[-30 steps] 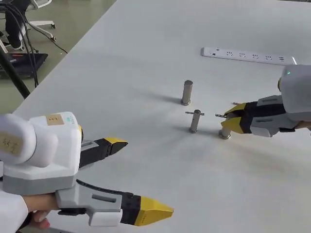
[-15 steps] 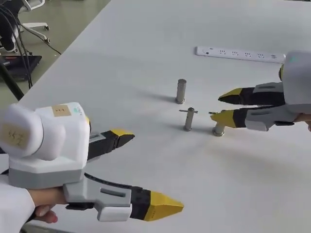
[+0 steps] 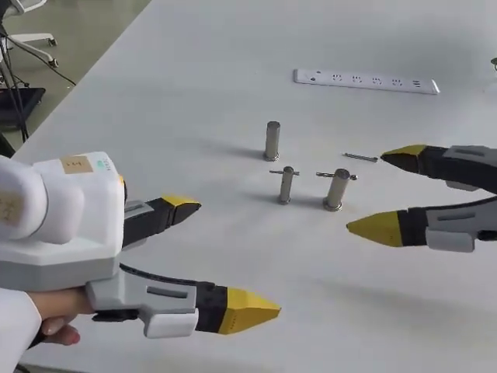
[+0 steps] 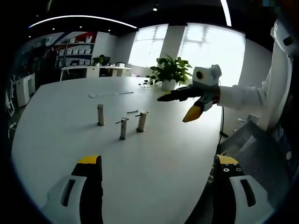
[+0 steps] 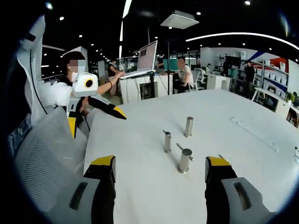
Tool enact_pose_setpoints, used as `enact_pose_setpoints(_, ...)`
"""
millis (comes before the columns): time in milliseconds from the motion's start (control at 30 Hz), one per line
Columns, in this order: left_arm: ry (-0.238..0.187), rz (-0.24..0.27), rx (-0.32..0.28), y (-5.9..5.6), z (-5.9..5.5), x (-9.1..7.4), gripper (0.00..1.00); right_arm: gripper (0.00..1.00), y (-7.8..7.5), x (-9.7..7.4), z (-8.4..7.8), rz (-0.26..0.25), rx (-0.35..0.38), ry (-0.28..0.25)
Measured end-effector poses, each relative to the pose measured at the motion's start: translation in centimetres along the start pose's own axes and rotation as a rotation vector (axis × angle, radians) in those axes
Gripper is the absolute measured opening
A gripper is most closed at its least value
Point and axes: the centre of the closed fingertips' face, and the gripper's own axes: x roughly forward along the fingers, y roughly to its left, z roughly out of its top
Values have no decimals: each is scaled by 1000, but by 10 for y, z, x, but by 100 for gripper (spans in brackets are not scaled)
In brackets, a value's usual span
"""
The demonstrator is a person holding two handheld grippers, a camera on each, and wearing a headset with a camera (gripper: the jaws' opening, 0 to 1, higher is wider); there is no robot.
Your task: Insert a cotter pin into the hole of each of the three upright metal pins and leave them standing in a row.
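My right gripper [image 3: 371, 192] hangs over the white table [image 3: 194, 93] with its yellow-tipped jaws spread wide and nothing between them; my left gripper [image 3: 220, 258] is spread just as wide and empty too, low over the table and well apart from the work.

Just ahead of my right gripper's jaws stands the nearest metal pin [image 3: 336, 191], upright, with the first cotter pin [image 3: 336, 176] passing crosswise through its head; in the right gripper view this pin sits ahead of me, about midway between my two jaws. Just beyond it from that gripper stands the middle metal pin [image 3: 286, 186], thinner and upright, with the second cotter pin [image 3: 285, 172] crosswise through its top. The far metal pin [image 3: 272, 141] stands upright farther off again, its top a plain smooth end as far as I can tell; the three make a bent row rather than a straight line, none touching another.

A loose cotter pin [image 3: 360, 157] lies flat on the table near the tip of my right gripper's farther jaw, apart from the nearest metal pin; a white power strip [image 3: 365, 81] lies well beyond all the pins.

From my left gripper the pins stand ahead and somewhat to the left of my jaws, well apart; the right gripper reaches in from the right, above the table.
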Motion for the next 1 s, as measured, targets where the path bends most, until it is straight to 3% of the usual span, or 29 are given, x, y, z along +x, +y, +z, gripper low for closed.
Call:
enact_pose_setpoints(100, -6, 5, -7, 3, 1, -1, 99, 81, 2, -9, -4, -39, 25, 4)
enact_pose_setpoints(200, -6, 11, -7, 6, 1, -2, 99, 93, 4, -16, -9, -82, 55, 8)
enact_pose_setpoints(400, 4, 32, -14, 13, -1, -7, 99, 98, 9, -24, -29, -101, 124, 57)
enact_pose_setpoints(567, 2, 45, -19, 20, -2, -11, 99, 98, 13, -28, -32, -125, 102, 95)
enact_pose_setpoints(733, -8, 65, -26, 27, -1, -11, 99, 98, 13, -29, -23, -137, 103, 71)
enact_pose_setpoints(833, -27, 75, -29, 34, 6, -10, 99, 98, 11, -30, -21, -142, 102, 68)
enact_pose_setpoints(867, -74, 87, -71, 38, 16, -9, 99, 98, 11, -30, -21, -142, 104, 69)
enact_pose_setpoints(1000, -132, 114, -83, 54, 35, -7, 99, 98, 11, -30, -22, -147, 98, 69)
